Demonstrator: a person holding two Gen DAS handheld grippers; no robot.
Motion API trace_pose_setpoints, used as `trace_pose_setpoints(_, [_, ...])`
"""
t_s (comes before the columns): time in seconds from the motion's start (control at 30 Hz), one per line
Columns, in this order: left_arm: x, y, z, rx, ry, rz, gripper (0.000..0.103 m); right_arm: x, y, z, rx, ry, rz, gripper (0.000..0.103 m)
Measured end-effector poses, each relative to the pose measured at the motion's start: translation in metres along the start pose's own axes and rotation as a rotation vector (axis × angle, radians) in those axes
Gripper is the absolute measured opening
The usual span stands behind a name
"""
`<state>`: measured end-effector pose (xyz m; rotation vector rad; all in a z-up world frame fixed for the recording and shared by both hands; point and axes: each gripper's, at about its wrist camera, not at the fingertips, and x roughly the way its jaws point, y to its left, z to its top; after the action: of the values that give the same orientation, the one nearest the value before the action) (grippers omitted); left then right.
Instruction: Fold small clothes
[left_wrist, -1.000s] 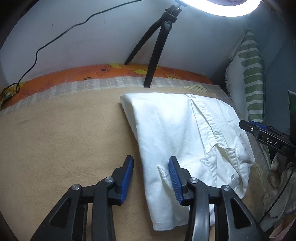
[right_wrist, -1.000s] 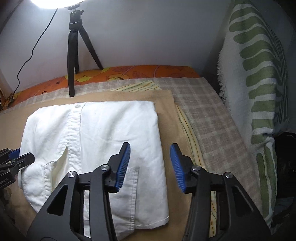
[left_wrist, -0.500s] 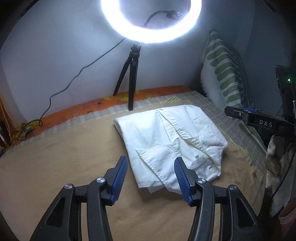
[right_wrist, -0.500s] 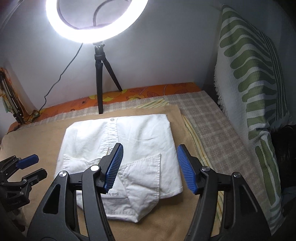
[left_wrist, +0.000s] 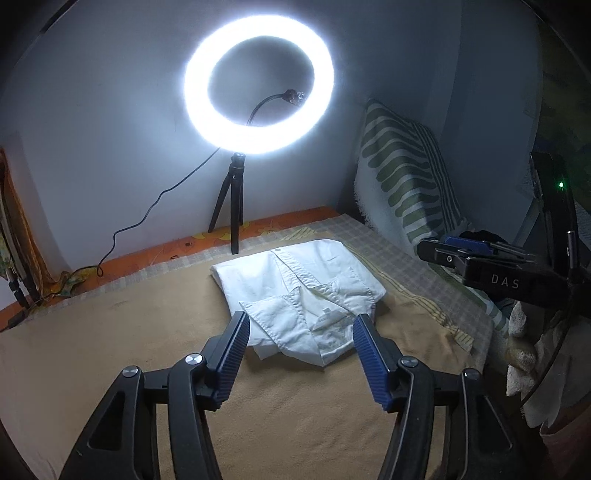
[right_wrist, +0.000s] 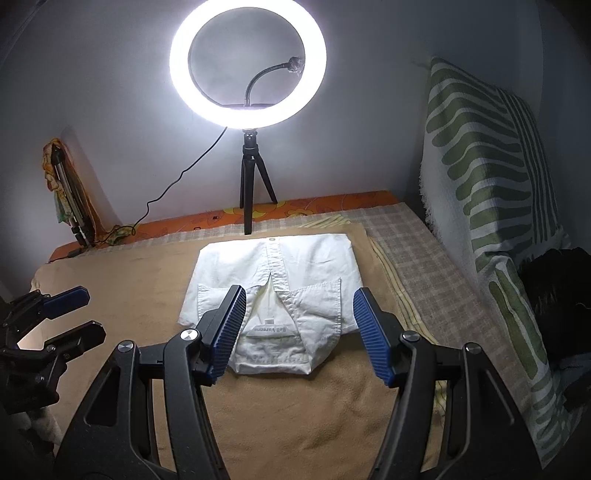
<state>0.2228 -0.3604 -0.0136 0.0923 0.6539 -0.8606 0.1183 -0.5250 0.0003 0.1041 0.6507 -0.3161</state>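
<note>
A white button shirt (left_wrist: 299, 284) lies folded into a compact rectangle on the tan blanket (left_wrist: 129, 354), collar end nearest me with its label up; it also shows in the right wrist view (right_wrist: 273, 280). My left gripper (left_wrist: 301, 354) is open and empty, raised above the blanket short of the shirt's near edge. My right gripper (right_wrist: 299, 332) is open and empty, raised over the collar end. The left gripper (right_wrist: 62, 314) shows at the left of the right wrist view, and the right gripper (left_wrist: 472, 254) at the right of the left wrist view.
A lit ring light (left_wrist: 258, 88) on a black tripod (left_wrist: 232, 206) stands just behind the shirt, its cable (left_wrist: 147, 218) trailing left. A green-striped pillow (right_wrist: 491, 206) leans at the right. A checked sheet (right_wrist: 413, 266) and orange mattress edge (right_wrist: 332, 203) border the blanket.
Both grippers have lifted up and drawn back from the shirt, opening wider. The shirt stays folded on the blanket and the ring light has come fully into view.
</note>
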Motion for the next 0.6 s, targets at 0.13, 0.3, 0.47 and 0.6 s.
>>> trace_pose_setpoints(0.13, [-0.016,-0.001,-0.01,0.006,-0.006,-0.011,0.067,-0.015,0.007,-0.012,0.008,-0.005,-0.019,0.064])
trace_pose_setpoints(0.3, [-0.04,-0.001,-0.028,0.006,-0.03,-0.001,0.084,-0.034,0.021,-0.033,0.031,-0.012,-0.035,0.074])
trace_pose_setpoints(0.47, [-0.072,-0.005,-0.051,0.026,-0.07,0.034,0.099,-0.057,0.037,-0.058,0.052,-0.035,-0.039,0.091])
trace_pose_setpoints(0.6, [-0.094,-0.01,-0.068,0.054,-0.093,0.086,0.103,-0.07,0.05,-0.076,0.06,-0.048,-0.053,0.096])
